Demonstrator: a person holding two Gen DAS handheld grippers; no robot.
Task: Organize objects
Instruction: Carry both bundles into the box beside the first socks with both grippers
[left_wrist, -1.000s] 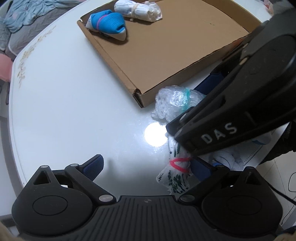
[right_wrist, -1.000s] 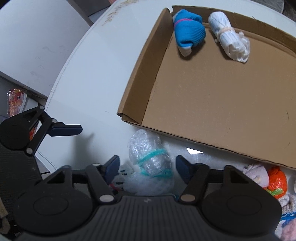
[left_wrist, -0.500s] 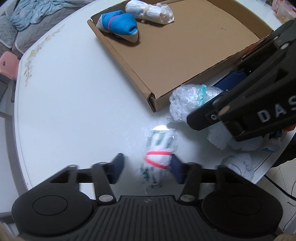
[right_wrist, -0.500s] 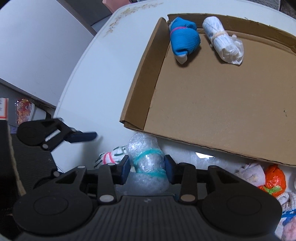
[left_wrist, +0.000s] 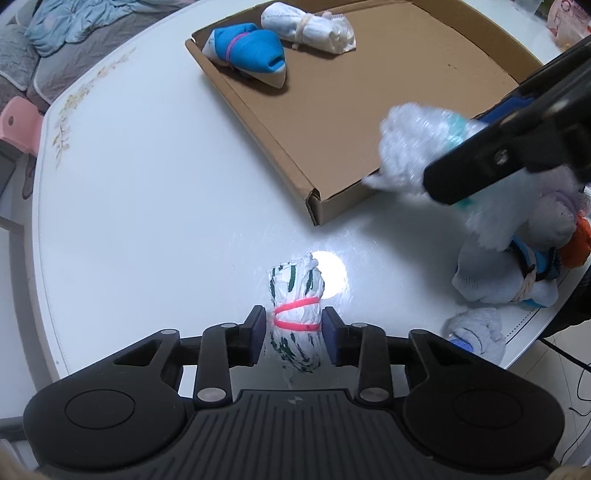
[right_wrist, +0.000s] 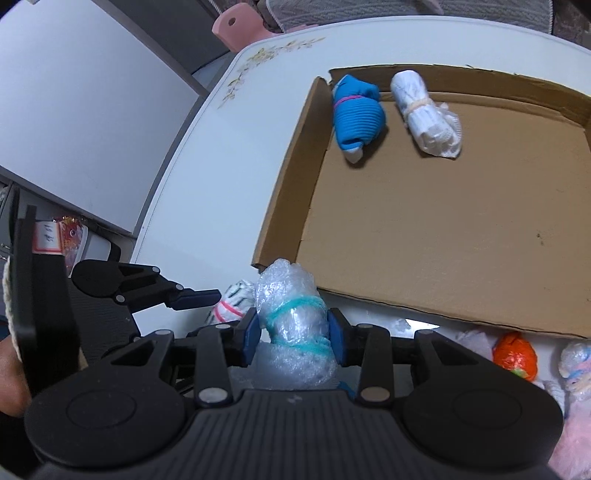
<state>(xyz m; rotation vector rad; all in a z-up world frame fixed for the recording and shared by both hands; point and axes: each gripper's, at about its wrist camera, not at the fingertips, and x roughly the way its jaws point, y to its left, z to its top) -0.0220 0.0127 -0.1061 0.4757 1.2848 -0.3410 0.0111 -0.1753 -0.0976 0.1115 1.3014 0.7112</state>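
We see a glossy white table (left_wrist: 140, 206), a matt brown cardboard tray (left_wrist: 399, 110), a crinkly bubble-wrap bundle (right_wrist: 291, 317) and a ribbed blue knit sock roll (right_wrist: 356, 118).

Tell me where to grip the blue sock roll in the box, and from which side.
Grip the blue sock roll across its fat ribbed middle, coming from above. It lies flat in the box corner against the left wall, so straddle it near its free end, away from that wall.
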